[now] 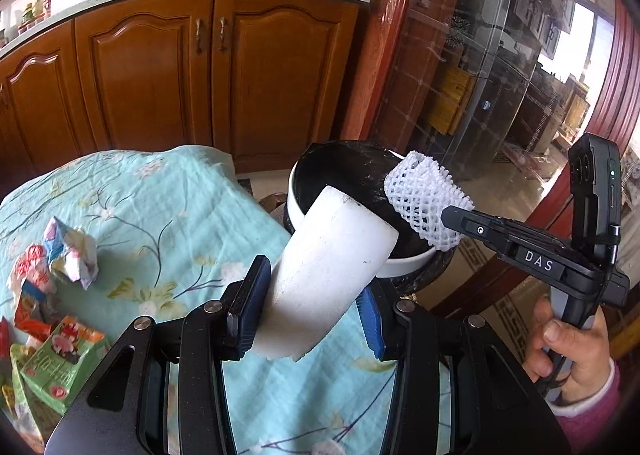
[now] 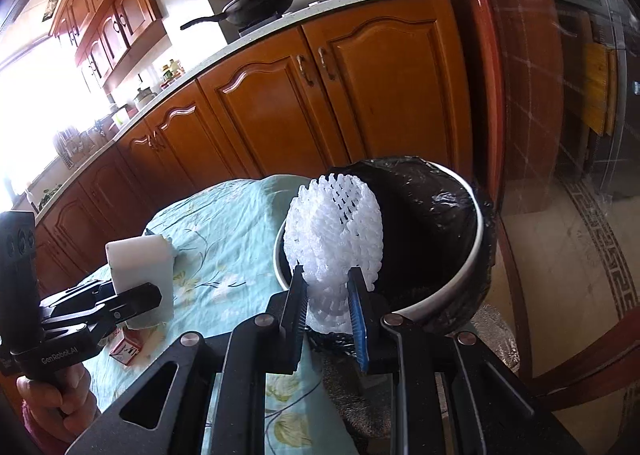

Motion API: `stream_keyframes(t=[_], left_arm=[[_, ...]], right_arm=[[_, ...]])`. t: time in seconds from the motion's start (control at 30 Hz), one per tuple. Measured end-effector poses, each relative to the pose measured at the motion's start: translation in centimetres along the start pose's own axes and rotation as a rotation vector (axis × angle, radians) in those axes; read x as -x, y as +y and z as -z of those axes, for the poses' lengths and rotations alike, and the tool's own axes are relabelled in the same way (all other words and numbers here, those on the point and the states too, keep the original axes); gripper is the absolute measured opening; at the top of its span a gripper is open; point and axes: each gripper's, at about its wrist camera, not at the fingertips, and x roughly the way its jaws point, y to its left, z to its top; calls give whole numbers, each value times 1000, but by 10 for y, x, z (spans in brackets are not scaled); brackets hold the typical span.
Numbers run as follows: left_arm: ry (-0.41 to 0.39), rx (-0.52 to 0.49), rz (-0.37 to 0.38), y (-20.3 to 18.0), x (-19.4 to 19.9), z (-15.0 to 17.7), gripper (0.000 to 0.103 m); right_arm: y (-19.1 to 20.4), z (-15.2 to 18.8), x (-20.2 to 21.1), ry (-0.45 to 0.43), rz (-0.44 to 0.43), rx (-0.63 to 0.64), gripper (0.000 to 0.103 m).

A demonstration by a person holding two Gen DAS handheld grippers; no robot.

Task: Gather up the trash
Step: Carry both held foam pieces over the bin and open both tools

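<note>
Crumpled wrappers (image 1: 60, 295) litter the tablecloth (image 1: 168, 215); left gripper (image 1: 312, 307) pinches foam block (image 1: 332, 275), angled toward bin (image 1: 404, 261); right gripper (image 2: 328, 307) pinches upright foam net (image 2: 336, 231).

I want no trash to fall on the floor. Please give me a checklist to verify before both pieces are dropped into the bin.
1. Left gripper grips the white foam sheet between its fingers: ok.
2. Right gripper grips the white foam net: ok.
3. Bin is open, with a black bag lining it: ok.
4. Foam net is over the bin's mouth: ok in both views.
5. Foam sheet is fully over the mouth: not ok; only its far end reaches over the rim, the rest is above the tablecloth.
6. Room left inside the bin: cannot tell.
</note>
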Motion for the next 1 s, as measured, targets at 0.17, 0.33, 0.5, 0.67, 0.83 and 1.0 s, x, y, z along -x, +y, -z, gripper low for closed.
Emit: stream_keyframes(t=[0.17, 0.33, 0.5, 0.67, 0.83, 1.0], left_arm=[[38, -35, 15, -17, -29, -29, 41], [88, -48, 24, -29, -63, -49, 42], [144, -58, 19, -36, -95, -59, 42], [179, -71, 5, -43, -117, -64, 43], [213, -76, -10, -47, -132, -65, 46], [227, -86, -26, -49, -138, -62, 68]], right_arm=[[-19, -12, -5, 16, 31, 5, 20], [-36, -25, -12, 45, 52, 23, 20], [-46, -31, -19, 84, 67, 47, 20], [-53, -32, -28, 118, 68, 60, 20], [-58, -31, -34, 139, 66, 65, 21], [-61, -32, -38, 151, 68, 62, 33]])
